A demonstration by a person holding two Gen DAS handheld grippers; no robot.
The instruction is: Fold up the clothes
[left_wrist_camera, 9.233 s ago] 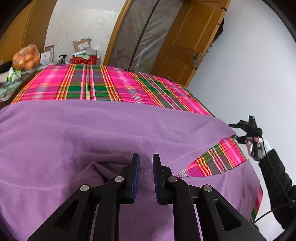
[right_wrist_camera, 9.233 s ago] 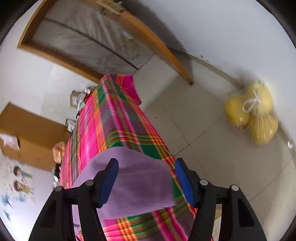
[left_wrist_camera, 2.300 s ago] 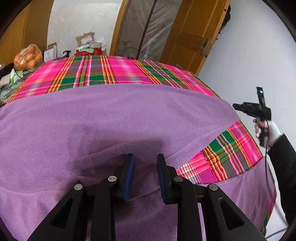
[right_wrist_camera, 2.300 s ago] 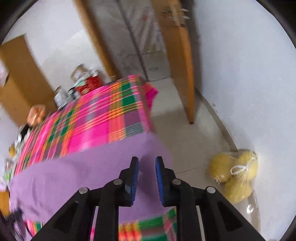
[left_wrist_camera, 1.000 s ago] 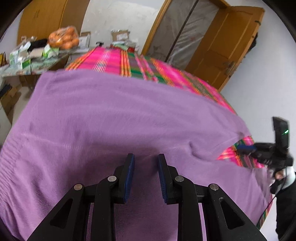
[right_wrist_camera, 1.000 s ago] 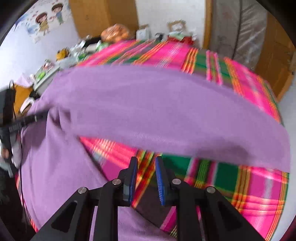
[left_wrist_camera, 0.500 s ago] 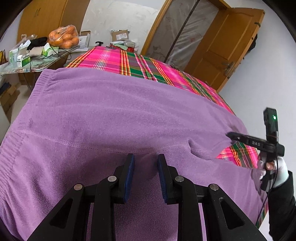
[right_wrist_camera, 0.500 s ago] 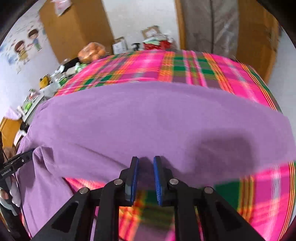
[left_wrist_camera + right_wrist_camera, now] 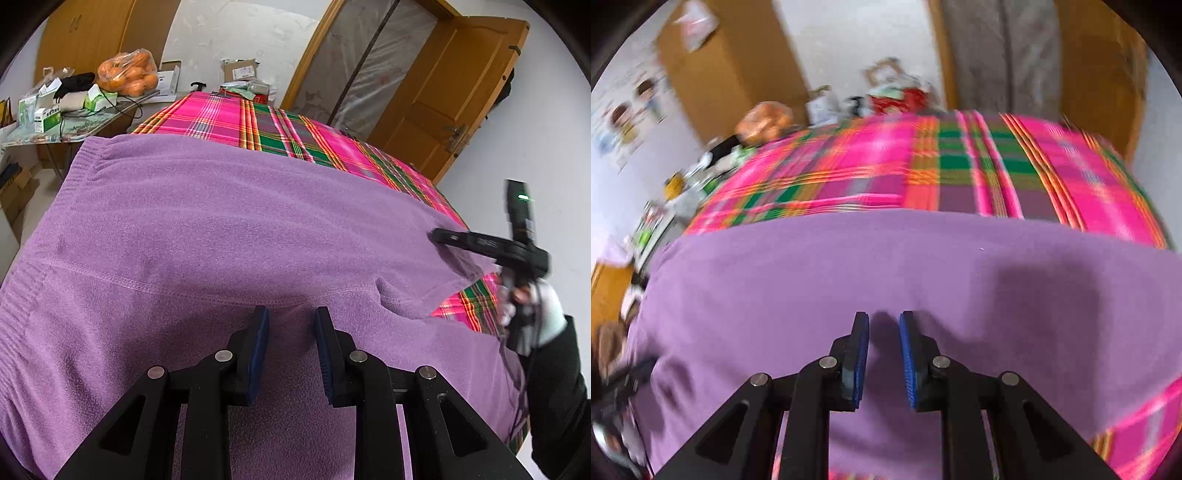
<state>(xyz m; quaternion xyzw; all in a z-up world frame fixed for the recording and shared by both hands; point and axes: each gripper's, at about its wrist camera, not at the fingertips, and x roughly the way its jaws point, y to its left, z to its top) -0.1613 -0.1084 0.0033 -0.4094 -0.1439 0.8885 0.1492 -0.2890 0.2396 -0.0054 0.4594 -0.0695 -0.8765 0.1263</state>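
A purple fleece garment (image 9: 221, 221) lies spread over the plaid-covered table (image 9: 288, 129), its near layer doubled over with a stitched hem running across. My left gripper (image 9: 291, 317) is shut on the fold at that hem. In the left wrist view my right gripper (image 9: 437, 234), held by a gloved hand (image 9: 546, 306), pinches the garment's right corner just above the plaid. The right wrist view is motion-blurred: the right gripper (image 9: 884, 325) sits low over the purple garment (image 9: 849, 266), fingers nearly together with fabric between them.
A side table (image 9: 55, 129) at the far left carries a bag of oranges (image 9: 127, 74), boxes and cables. Cartons (image 9: 240, 70) stand beyond the table's far end. A wooden door (image 9: 461, 92) is at the back right. The plaid cloth (image 9: 960, 166) shows beyond the garment.
The right gripper has carried the garment's right corner a little farther up and across the table, covering more plaid. The left gripper has hardly moved.
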